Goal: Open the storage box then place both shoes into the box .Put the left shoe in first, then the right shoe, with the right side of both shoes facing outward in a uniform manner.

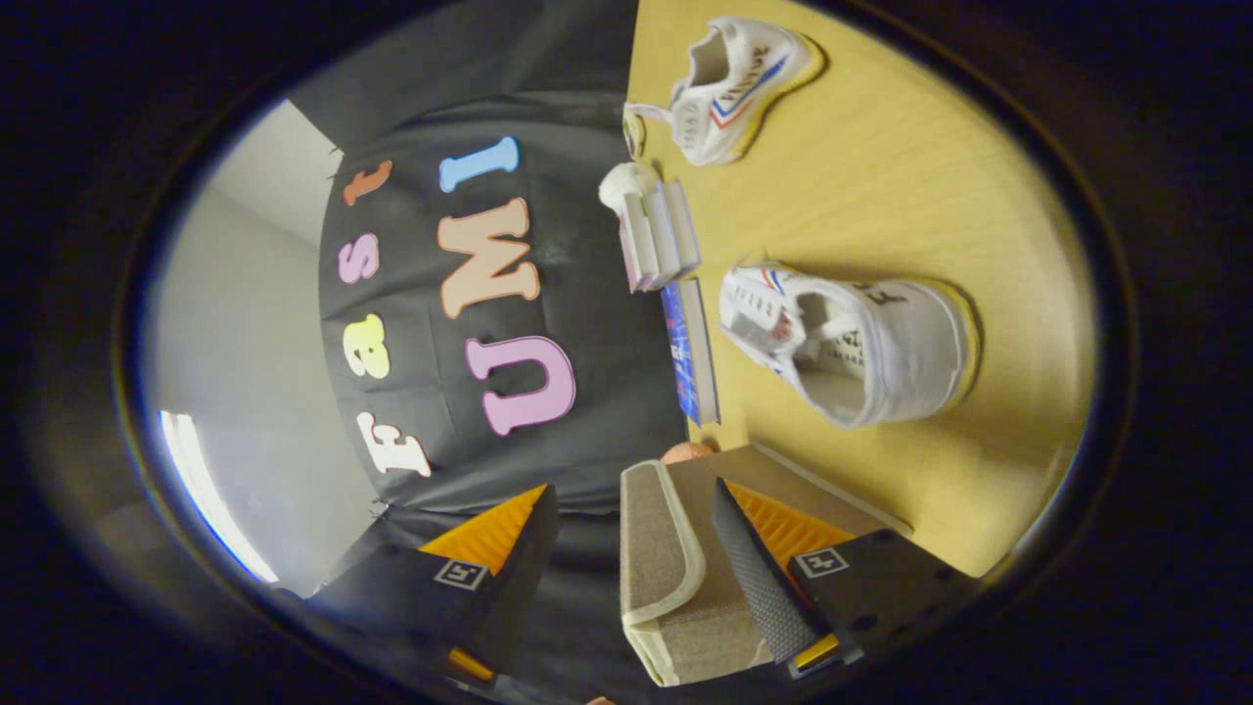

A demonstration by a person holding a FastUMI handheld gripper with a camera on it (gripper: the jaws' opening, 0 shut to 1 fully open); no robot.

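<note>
The view is rolled sideways, so the yellow table (pixel 881 196) stands on edge beside the black wall. A beige fabric storage box (pixel 685 597) lies close in. Its thick, pale-trimmed lid edge (pixel 658 548) sits between my fingers. My gripper (pixel 634 497) is open: one finger rests against the box's flat face and the other stands apart from the lid edge. A white shoe (pixel 852 343) with red and blue stripes lies on the table just beyond the box, its opening facing me. A second white shoe (pixel 734 88) lies farther off.
Several books (pixel 661 235) stand along the wall, with a blue book (pixel 690 352) beside them and a white fluffy ball (pixel 626 183) behind. Something small and orange (pixel 687 451) peeks over the box. Bare tabletop stretches past the shoes.
</note>
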